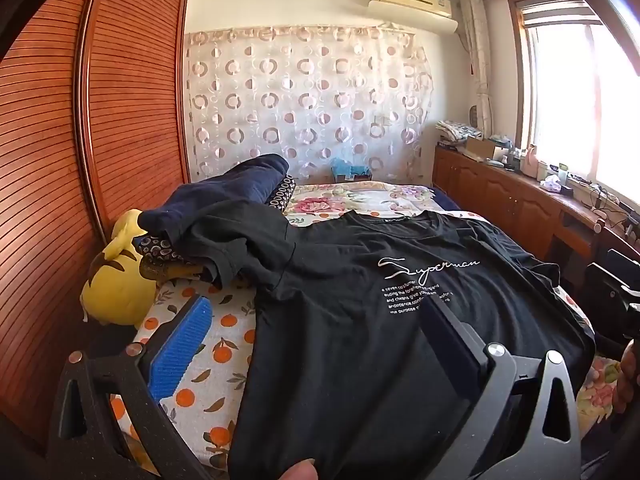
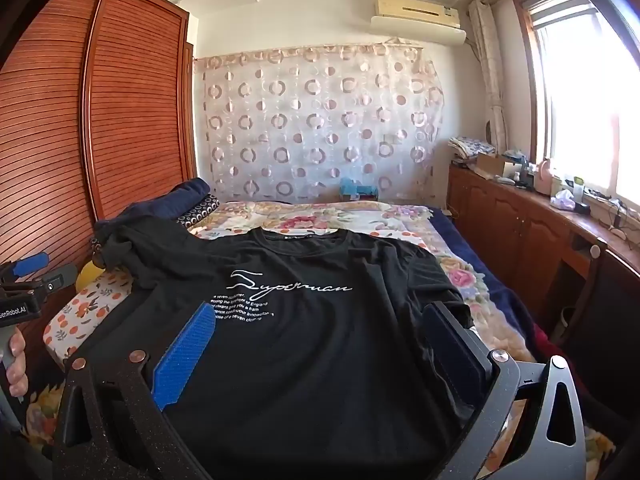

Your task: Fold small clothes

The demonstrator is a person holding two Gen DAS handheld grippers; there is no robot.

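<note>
One black T-shirt (image 2: 320, 320) with white lettering lies spread on one bed (image 2: 472, 280). One dark navy garment (image 1: 228, 196) sits bunched at the bed's left side, and one yellow plush toy (image 1: 116, 280) lies beside it. Two tools are counted: the left tool (image 1: 316, 316) and the right tool (image 2: 320, 320), each with two fingers set wide apart. One air conditioner (image 2: 416, 16) hangs on the far wall, above one patterned curtain (image 2: 320, 120).

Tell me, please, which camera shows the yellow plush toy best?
The left wrist view: the yellow plush toy sits fully exposed beside the wardrobe. The right wrist view shows only a yellow sliver behind the black T-shirt.
</note>
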